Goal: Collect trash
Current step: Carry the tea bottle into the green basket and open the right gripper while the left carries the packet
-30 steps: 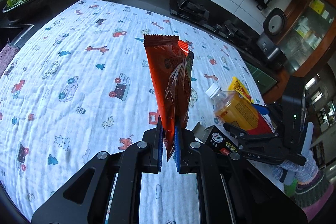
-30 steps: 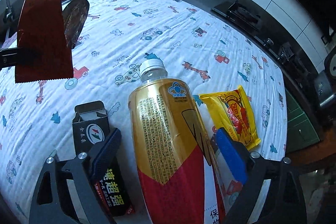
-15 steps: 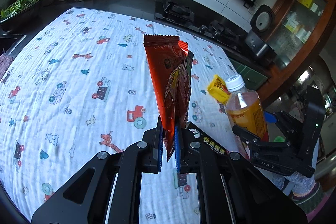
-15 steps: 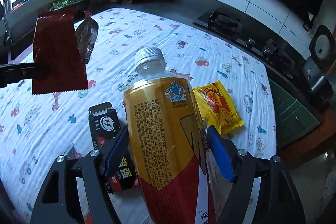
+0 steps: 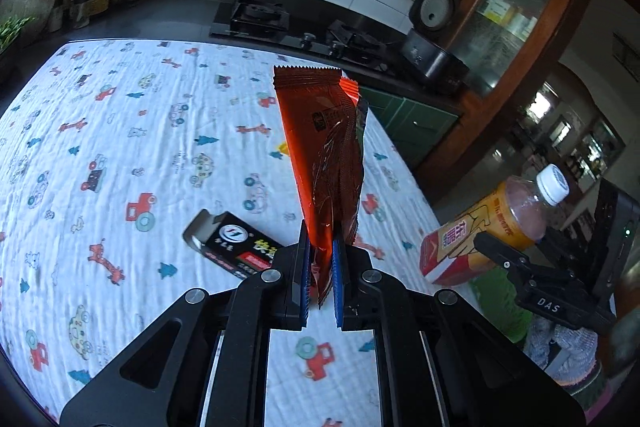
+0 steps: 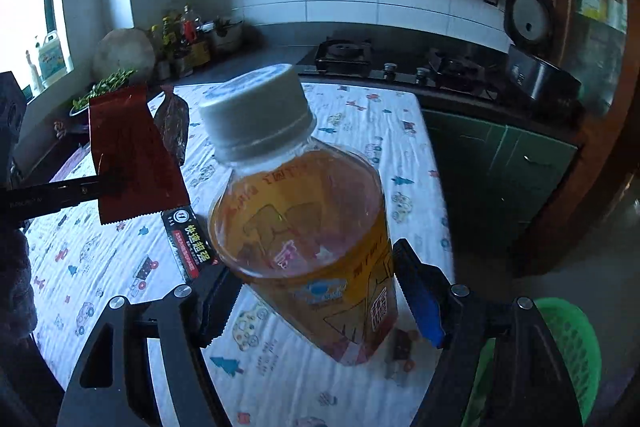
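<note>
**Both grippers loaded, carry the trash to the basket**

Right gripper [image 6: 316,311] is clamped on the body of a capped drink bottle [image 6: 304,227], one blue pad on each side of the label; over the last moment its jaws have been closing a little on the bottle. Liquid is inside, so I think it is heavy and can swing; it is better to keep the squeeze firm and tilt slowly. Just below and to the right of this gripper a green basket [image 6: 576,347] shows at the table edge. This is probably the place for the trash, so the bottle should come over its opening before the jaws part.

Left gripper [image 5: 320,275] is shut on the lower end of a red snack wrapper [image 5: 324,155], which stands up between the pads. It is light and thin, so a release low over the basket will stop it from drifting.

Farther ahead of the left gripper, a black carton [image 5: 236,247] lies on the patterned cloth [image 5: 120,147], untouched. It is for the next trip.
</note>
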A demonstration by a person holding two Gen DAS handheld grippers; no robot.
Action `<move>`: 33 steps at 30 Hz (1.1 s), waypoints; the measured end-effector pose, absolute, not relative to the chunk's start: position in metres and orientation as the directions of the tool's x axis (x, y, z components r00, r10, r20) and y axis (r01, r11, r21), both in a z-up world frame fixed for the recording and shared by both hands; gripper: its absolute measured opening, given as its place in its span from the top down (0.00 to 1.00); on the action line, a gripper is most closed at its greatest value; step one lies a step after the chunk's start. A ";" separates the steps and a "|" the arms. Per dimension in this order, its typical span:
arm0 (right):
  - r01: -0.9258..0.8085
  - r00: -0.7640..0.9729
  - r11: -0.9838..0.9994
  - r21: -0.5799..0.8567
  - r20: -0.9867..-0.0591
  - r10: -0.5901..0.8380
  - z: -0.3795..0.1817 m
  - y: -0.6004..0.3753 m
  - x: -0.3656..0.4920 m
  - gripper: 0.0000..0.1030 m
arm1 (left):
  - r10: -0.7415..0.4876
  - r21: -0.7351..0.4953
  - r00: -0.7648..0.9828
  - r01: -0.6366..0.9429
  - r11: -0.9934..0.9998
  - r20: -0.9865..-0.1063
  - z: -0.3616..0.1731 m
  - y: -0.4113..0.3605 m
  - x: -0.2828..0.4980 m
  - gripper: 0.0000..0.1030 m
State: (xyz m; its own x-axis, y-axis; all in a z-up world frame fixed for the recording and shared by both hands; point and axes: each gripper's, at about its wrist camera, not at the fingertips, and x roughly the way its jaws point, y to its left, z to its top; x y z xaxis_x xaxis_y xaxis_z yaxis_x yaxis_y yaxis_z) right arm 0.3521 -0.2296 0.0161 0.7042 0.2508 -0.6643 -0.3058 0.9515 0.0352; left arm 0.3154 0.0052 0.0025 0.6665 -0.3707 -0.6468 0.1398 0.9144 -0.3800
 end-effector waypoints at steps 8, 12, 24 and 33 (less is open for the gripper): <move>-0.125 0.745 0.991 0.041 -0.656 0.120 0.025 -0.332 0.310 0.32 | -0.459 -0.376 0.608 0.270 0.887 -0.648 0.006 -0.075 0.315 0.92; -0.026 0.738 0.999 0.043 -0.673 0.048 0.014 -0.382 0.298 0.32 | -0.488 -0.373 0.574 0.316 0.873 -0.657 0.004 -0.109 0.316 0.92; 0.155 0.640 0.986 0.057 -0.767 -0.056 -0.058 -0.473 0.295 0.33 | -0.532 -0.347 0.491 0.422 0.838 -0.690 0.000 -0.197 0.321 0.92; 0.222 0.624 0.973 0.067 -0.777 -0.089 -0.076 -0.500 0.291 0.33 | -0.557 -0.330 0.425 0.497 0.802 -0.714 -0.010 -0.255 0.316 0.92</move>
State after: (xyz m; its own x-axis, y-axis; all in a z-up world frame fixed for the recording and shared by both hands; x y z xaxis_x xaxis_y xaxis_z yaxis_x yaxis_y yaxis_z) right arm 0.2909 -0.5003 -0.0758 0.6238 -0.0890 -0.7765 0.2224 0.9726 0.0672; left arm 0.3161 -0.2552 -0.0104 0.4249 -0.5568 -0.7137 0.4972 0.8024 -0.3299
